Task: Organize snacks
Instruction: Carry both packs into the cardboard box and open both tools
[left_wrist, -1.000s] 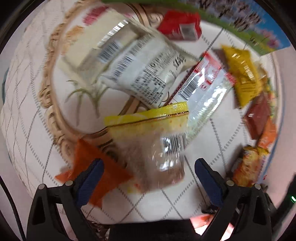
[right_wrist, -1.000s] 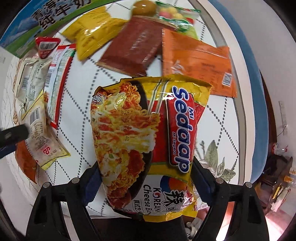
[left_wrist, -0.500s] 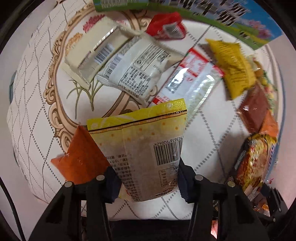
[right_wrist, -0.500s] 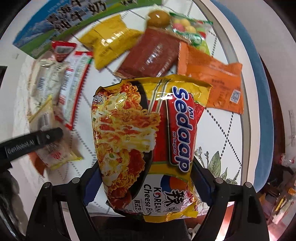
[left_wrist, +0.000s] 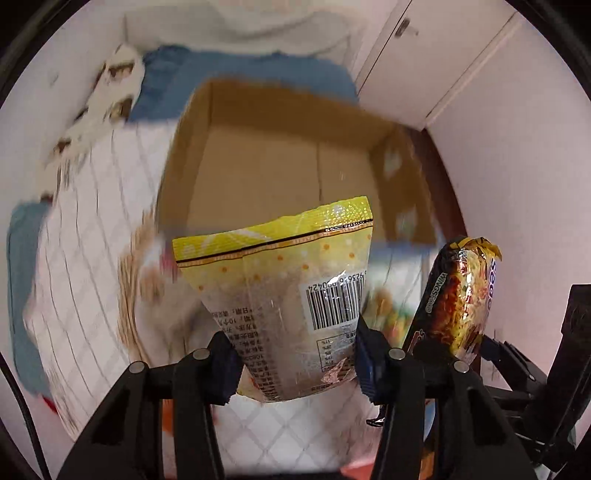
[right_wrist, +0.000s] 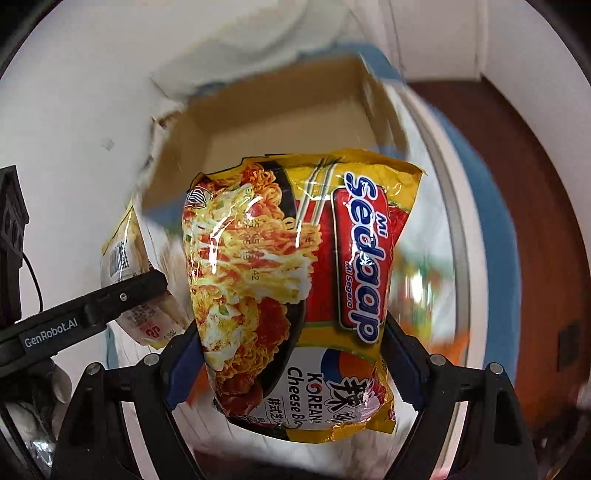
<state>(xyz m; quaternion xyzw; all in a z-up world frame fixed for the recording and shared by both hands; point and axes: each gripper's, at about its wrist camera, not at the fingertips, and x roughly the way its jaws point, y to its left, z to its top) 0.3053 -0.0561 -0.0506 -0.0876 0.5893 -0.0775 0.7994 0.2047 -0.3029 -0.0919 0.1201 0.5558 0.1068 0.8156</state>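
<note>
The big brown cardboard box (left_wrist: 280, 162) stands open at the far edge of the tabletop (left_wrist: 92, 229), which has a white cloth with grey diamond lines. The inside of the box looks bare where it shows. The view is blurry around it.

The yellow and red plastic noodle packet with a picture of noodles (right_wrist: 295, 280) is up in the air, in front of the open box. Its long side runs away from the right hand-held gripper (right_wrist: 291, 365) toward the box, and its printed front faces the camera. The right hand-held gripper is clenched on the packet's near end, one blue pad on each side.

The smaller clear snack bag with a yellow dotted top band (left_wrist: 291, 295) is also up in the air, just beside the noodle packet. Its yellow sealed end points toward the box, and its barcode side faces the camera. The left hand-held gripper (left_wrist: 295, 362) squeezes its bottom end from both sides.
</note>
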